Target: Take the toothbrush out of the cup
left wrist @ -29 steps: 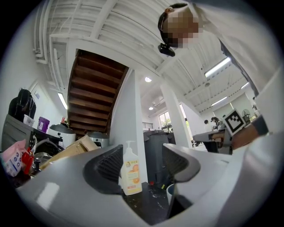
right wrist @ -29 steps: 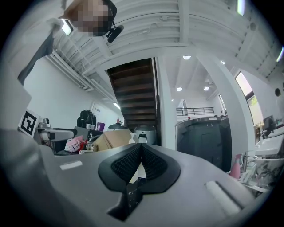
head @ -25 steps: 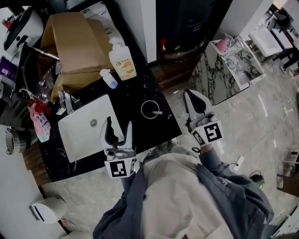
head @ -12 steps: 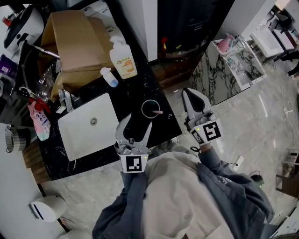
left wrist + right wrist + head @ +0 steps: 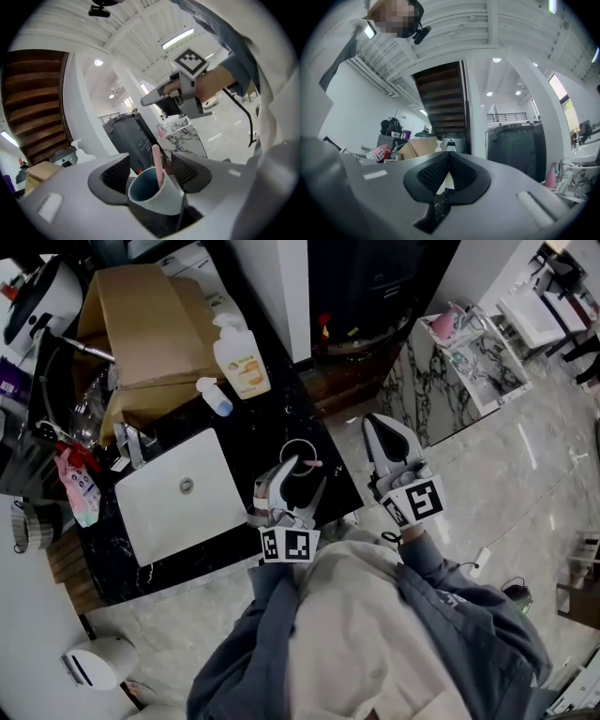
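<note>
A grey-blue cup (image 5: 298,457) stands near the right end of the black counter (image 5: 267,423), and a pink toothbrush (image 5: 315,465) leans in it. My left gripper (image 5: 302,478) is open, one jaw on each side of the cup. In the left gripper view the cup (image 5: 151,193) sits between the pads, the toothbrush (image 5: 157,164) sticking up at its right rim. My right gripper (image 5: 377,424) hovers off the counter's right edge, shut on nothing. Its pads meet in the right gripper view, where the right gripper (image 5: 449,161) points at the cluttered counter.
A white sink (image 5: 178,495) with a faucet (image 5: 127,441) lies left of the cup. Behind it are a pump bottle (image 5: 242,360), a small bottle (image 5: 215,397) and a cardboard box (image 5: 141,324). Marble floor (image 5: 506,474) lies to the right.
My left gripper has moved right from in front of the sink to the cup, and its jaws now stand around it. The right gripper has hardly moved.
</note>
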